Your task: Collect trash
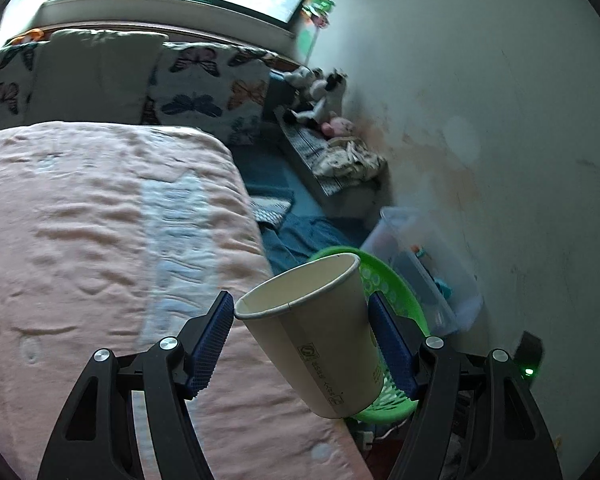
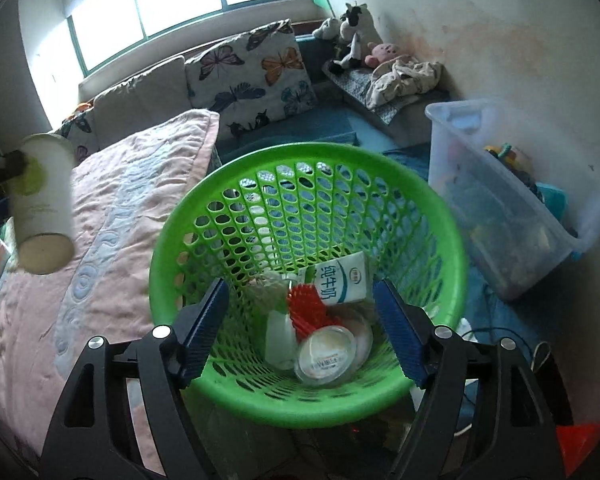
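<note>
A white paper cup (image 1: 320, 332) hangs tilted between the fingers of my left gripper (image 1: 300, 340), above the bed's edge. The jaws stand wide; only the right pad seems to touch the cup, and I cannot tell whether it is gripped. The cup also shows at the far left of the right wrist view (image 2: 42, 204). The green mesh basket (image 2: 440, 216) stands on the floor beside the bed, below my right gripper (image 2: 302, 328), which is open and empty over its mouth. Inside lie a milk carton (image 2: 340, 282), a red item (image 2: 312, 308) and a round lid (image 2: 326, 354). The basket peeks out behind the cup in the left wrist view (image 1: 396, 292).
A bed with a pink quilt (image 2: 100, 240) fills the left. A clear storage box (image 2: 512, 208) with toys stands right of the basket by the wall. Butterfly cushions (image 2: 256, 76) and soft toys (image 2: 356, 36) lie at the back.
</note>
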Demonstrator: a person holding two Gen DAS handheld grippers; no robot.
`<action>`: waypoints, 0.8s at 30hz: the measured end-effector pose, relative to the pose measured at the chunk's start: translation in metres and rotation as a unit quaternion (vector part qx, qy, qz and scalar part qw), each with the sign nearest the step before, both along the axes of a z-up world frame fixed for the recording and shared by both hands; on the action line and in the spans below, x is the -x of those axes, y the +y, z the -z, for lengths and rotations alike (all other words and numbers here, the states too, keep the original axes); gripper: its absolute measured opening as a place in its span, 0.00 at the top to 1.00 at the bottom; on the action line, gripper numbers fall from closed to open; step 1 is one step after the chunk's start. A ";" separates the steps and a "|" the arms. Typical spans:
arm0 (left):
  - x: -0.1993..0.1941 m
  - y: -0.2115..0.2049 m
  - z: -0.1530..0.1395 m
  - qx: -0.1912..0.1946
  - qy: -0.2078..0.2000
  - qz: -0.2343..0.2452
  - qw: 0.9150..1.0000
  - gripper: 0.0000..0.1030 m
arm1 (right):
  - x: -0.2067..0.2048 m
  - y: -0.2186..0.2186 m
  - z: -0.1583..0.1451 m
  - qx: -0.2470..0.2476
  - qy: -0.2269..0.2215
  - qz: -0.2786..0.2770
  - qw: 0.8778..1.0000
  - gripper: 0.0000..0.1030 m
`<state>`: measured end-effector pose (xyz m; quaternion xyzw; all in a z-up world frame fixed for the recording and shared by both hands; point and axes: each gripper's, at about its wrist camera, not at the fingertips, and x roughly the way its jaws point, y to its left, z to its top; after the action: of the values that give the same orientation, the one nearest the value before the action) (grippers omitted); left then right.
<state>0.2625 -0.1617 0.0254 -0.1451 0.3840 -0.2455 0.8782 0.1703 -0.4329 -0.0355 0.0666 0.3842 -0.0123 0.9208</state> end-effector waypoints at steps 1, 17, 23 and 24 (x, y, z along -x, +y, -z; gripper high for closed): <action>-0.001 -0.006 0.001 -0.003 0.001 0.004 1.000 0.35 | 0.004 -0.001 -0.002 0.000 -0.003 0.000 1.000 0.27; -0.010 -0.088 0.032 -0.052 0.020 0.065 0.996 0.33 | 0.038 -0.018 -0.008 -0.017 -0.022 0.012 1.000 0.26; -0.008 -0.098 0.041 -0.060 0.025 0.073 0.995 0.20 | 0.042 -0.021 -0.002 -0.026 -0.019 0.016 0.999 0.26; -0.007 -0.099 0.042 -0.061 0.024 0.076 0.995 0.20 | 0.043 -0.021 -0.001 -0.027 -0.019 0.016 0.999 0.26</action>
<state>0.2691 -0.2606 -0.0164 -0.0676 0.4295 -0.2838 0.8546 0.1269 -0.4542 -0.0343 0.0978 0.3659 -0.0158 0.9254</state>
